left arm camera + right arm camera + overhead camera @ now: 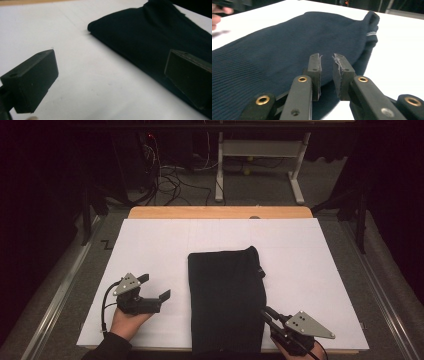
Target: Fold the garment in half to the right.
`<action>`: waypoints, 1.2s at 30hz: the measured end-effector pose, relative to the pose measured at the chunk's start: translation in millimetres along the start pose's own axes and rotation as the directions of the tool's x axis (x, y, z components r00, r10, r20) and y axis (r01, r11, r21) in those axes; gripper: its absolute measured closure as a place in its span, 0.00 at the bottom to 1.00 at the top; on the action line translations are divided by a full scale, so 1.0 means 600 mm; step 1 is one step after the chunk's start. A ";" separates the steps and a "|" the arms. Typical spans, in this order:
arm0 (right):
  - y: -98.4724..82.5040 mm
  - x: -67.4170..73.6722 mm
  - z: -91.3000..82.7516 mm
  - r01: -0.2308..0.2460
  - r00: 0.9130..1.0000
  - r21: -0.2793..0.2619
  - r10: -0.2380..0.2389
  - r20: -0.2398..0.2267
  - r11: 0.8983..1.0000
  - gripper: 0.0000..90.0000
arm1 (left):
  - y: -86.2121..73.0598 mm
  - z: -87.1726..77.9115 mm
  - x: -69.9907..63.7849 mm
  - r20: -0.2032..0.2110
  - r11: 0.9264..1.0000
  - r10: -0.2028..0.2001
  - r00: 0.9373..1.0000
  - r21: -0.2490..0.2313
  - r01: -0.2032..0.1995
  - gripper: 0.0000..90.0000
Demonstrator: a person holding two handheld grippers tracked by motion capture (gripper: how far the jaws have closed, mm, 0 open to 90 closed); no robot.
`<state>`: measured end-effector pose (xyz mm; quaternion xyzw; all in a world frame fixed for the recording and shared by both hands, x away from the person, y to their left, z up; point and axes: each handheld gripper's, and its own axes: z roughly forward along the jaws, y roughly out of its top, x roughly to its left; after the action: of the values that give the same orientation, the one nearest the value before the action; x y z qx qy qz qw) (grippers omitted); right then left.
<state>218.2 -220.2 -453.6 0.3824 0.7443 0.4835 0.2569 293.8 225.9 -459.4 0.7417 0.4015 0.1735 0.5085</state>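
Note:
A dark navy knitted garment (227, 295) lies folded in a long strip down the middle of the white table cover (150, 240). My left gripper (156, 286) sits on the cover to the garment's left, held in a hand (127, 320). In the left gripper view it (110, 60) stands wide open with nothing between the jaws, and the garment's (155, 37) folded edge lies ahead. My right gripper (266, 311) rests at the garment's near right edge. In the right gripper view it (327, 58) shows a narrow gap between the pads, nothing in it, with the garment (287, 50) just beyond.
A wooden table edge (220, 212) shows past the white cover. Behind it are a white desk frame (260, 150) and loose cables (170, 180) on the grey floor. Metal rails run along both sides of the table.

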 end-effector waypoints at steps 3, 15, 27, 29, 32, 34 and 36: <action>0.003 -0.017 0.006 -0.027 0.999 0.003 0.026 0.032 1.000 0.85 | 0.001 -0.005 0.002 -0.001 1.000 0.005 1.000 -0.019 -0.005 0.00; 0.032 -0.106 0.061 -0.084 0.995 0.012 0.083 0.049 0.996 0.51 | -0.008 -0.008 0.019 -0.001 1.000 -0.024 1.000 -0.020 0.024 0.00; 0.023 -0.146 0.061 -0.143 0.987 -0.070 0.147 0.062 0.987 0.00 | -0.013 -0.009 0.018 -0.025 1.000 0.010 1.000 -0.012 -0.010 0.00; 0.015 -0.137 0.047 -0.121 0.990 -0.070 0.125 0.065 0.990 0.00 | -0.015 -0.008 0.019 -0.020 1.000 0.002 1.000 -0.009 -0.002 0.00; 0.015 -0.130 0.033 -0.093 0.993 -0.092 0.100 0.066 0.991 0.00 | -0.016 -0.003 0.019 -0.031 1.000 0.002 1.000 -0.002 -0.002 0.00; 0.014 -0.131 0.030 -0.082 0.993 -0.100 0.090 0.075 0.992 0.00 | -0.015 0.000 0.018 -0.034 1.000 0.007 0.999 0.000 -0.007 0.00; 0.014 -0.133 0.032 -0.078 0.993 -0.099 0.085 0.076 0.992 0.00 | -0.014 -0.001 0.017 -0.039 1.000 0.012 0.999 -0.002 -0.012 0.00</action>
<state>281.1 -273.3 -452.8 0.4189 0.6931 0.5129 0.2846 296.4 235.7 -468.6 0.7400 0.4068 0.1912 0.5003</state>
